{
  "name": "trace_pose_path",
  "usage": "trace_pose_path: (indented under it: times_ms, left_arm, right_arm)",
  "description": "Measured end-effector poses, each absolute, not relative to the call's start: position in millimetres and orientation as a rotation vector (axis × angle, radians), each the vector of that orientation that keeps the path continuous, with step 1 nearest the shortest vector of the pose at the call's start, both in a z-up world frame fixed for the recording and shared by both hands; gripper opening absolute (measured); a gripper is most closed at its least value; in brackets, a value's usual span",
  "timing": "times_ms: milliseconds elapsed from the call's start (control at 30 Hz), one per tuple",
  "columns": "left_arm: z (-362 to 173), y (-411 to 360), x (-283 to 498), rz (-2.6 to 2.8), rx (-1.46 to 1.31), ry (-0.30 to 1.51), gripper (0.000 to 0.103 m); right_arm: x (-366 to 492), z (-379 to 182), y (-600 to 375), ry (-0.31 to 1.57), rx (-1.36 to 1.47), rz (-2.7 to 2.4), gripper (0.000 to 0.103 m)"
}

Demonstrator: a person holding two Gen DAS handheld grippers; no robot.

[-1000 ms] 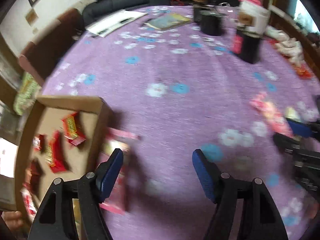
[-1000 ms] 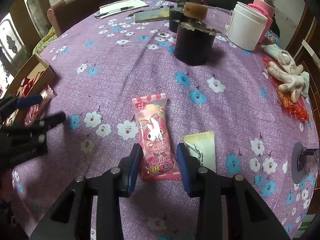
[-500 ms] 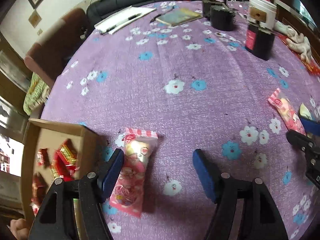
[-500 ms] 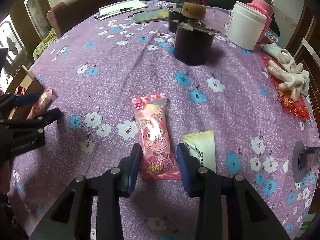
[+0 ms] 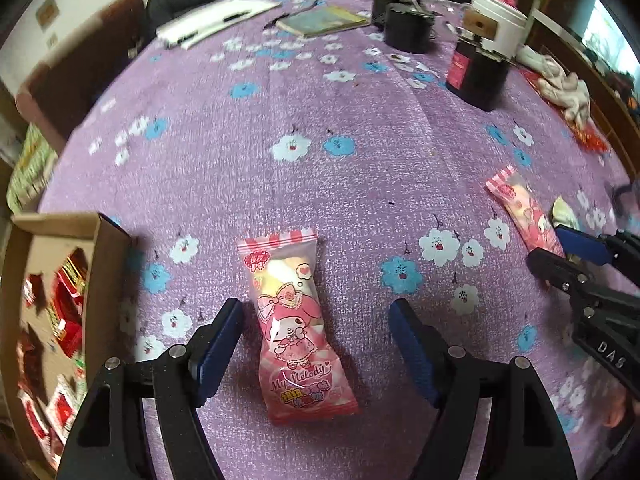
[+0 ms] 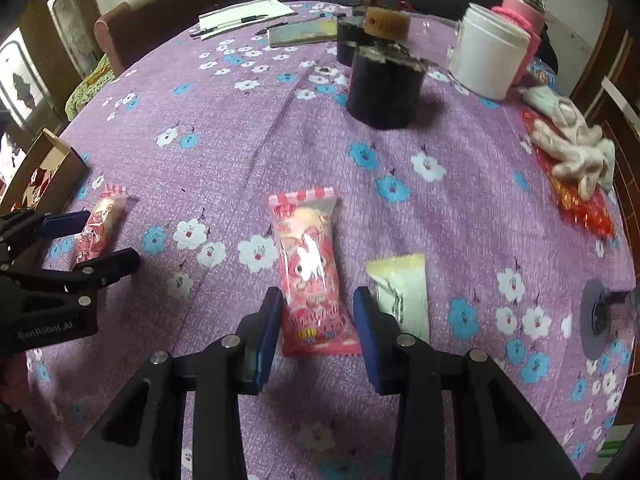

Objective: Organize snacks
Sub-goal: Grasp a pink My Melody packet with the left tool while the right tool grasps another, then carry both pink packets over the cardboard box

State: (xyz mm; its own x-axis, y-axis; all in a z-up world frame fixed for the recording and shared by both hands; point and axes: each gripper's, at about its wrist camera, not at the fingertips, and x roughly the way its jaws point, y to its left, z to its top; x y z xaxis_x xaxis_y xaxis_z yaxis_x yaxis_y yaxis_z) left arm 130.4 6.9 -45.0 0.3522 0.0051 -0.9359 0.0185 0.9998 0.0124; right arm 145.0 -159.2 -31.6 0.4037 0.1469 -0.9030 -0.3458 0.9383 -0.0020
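A pink My Melody snack packet (image 5: 294,320) lies flat on the purple flowered tablecloth between the wide-open jaws of my left gripper (image 5: 316,336). A second pink My Melody packet (image 6: 310,268) lies between the jaws of my right gripper (image 6: 316,320), which stand just beside its lower end without visibly pressing it. A pale green and white packet (image 6: 400,292) lies right of it. A cardboard box (image 5: 102,240) holding red snack packets stands at the table's left edge. Each gripper shows in the other's view: the right gripper (image 5: 560,248) and the left gripper (image 6: 92,240).
Two black canisters (image 6: 382,84) with cork knobs, a white tub (image 6: 488,60), a pink flask (image 6: 522,20), a notebook (image 5: 324,20) and papers with pens (image 5: 212,20) stand at the far side. White gloves on a red bag (image 6: 572,148) lie at the right.
My left gripper has swung right, away from the box, and now straddles the pink packet that lay beside the box. My right gripper has stayed around its packet.
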Motion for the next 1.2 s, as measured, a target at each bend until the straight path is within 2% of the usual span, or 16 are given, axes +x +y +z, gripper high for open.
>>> trace_pose_path:
  times_ms: [67,233,267,333,433,467,533,600,900,1200]
  left_arm:
    - [-45.8,14.3,135.8,0.023,0.007,1.211,0.08]
    - [-47.5,22.0,142.1,0.043,-0.029,1.226,0.085]
    - [-48.0,19.1,140.9,0.051,-0.018,1.219,0.086]
    - [-48.5,18.2,138.5,0.054,-0.023,1.208,0.086]
    - [-46.0,15.1,133.8,0.056,-0.031,1.192,0.085]
    - [-43.6,15.2,129.4,0.053,-0.028,1.185,0.08]
    - [-39.0,13.3,124.6,0.04,-0.029,1.167,0.064]
    - [-34.0,11.3,121.0,0.014,-0.041,1.154,0.03]
    - [-31.1,9.0,107.4,-0.069,-0.141,1.158,0.028]
    - [-33.0,-12.4,57.5,-0.081,-0.052,1.078,0.028]
  right_arm:
    - [149.3,-32.6,-155.4,1.115,-0.224,0.313,0.041]
    - [157.7,-36.6,-142.8,1.11,-0.256,0.322,0.04]
    - [157.5,-36.2,-140.9,1.105,-0.258,0.326,0.039]
    - [156.1,-36.0,-138.4,1.102,-0.253,0.338,0.028]
    - [153.9,-35.5,-137.5,1.103,-0.236,0.34,0.024]
    - [152.6,-35.5,-136.9,1.099,-0.235,0.339,0.024]
    - [150.1,-35.6,-137.1,1.09,-0.221,0.331,0.023]
    - [146.6,-35.6,-137.0,1.079,-0.211,0.328,0.023]
    - [126.9,-32.9,-133.4,1.067,-0.201,0.345,0.023]
    - [84.7,-30.8,-139.6,1.054,-0.18,0.359,0.023]
